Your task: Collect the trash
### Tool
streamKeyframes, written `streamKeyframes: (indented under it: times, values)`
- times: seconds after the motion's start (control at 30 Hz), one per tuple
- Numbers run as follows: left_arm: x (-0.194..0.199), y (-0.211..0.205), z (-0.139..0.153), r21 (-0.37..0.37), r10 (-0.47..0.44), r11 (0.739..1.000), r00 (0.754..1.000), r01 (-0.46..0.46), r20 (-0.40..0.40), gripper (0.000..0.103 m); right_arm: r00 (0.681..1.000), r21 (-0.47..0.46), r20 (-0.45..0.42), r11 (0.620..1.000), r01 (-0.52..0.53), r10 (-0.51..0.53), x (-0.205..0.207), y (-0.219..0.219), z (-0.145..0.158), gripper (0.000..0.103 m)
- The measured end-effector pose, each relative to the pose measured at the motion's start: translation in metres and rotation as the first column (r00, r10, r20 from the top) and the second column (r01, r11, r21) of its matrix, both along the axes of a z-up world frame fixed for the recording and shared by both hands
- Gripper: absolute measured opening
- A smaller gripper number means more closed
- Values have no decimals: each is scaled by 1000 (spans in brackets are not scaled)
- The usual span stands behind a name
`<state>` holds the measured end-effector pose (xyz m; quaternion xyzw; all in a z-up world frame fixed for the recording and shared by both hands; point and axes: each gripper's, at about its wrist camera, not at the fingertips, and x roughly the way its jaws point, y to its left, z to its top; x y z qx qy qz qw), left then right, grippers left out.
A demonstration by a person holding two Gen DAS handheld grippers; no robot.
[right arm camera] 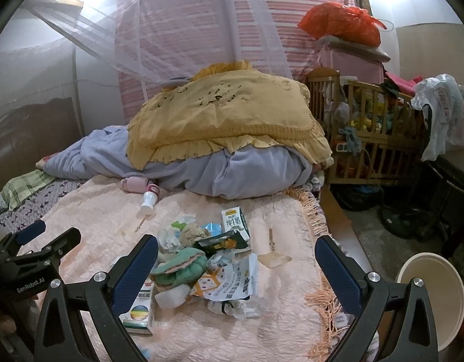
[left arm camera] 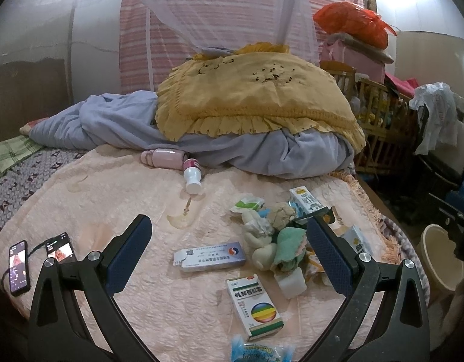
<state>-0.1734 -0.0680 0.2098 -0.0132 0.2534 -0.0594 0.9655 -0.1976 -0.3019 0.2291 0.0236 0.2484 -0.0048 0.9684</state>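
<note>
Both tongs, left (left arm camera: 229,246) and right (right arm camera: 236,259), gape empty over the bed (right arm camera: 280,325). The trash pile (right arm camera: 201,265) sits dead ahead between the right ones, so right's nearer; bin (right arm camera: 434,298) off right.

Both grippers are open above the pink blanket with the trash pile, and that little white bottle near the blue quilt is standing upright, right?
Not quite: the white bottle lies on its side, cap toward the camera, as the left wrist view shows. The rest holds: the left gripper and right gripper are open above the pink blanket.
</note>
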Motion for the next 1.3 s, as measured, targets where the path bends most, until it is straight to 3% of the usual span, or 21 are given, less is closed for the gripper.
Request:
streamKeyframes:
  times: [1.3]
  values:
    - [10,1,-17,23,14,1000,999,-13,-49,102,998,0,-55,1000,-24,24,3,-1,-17,103]
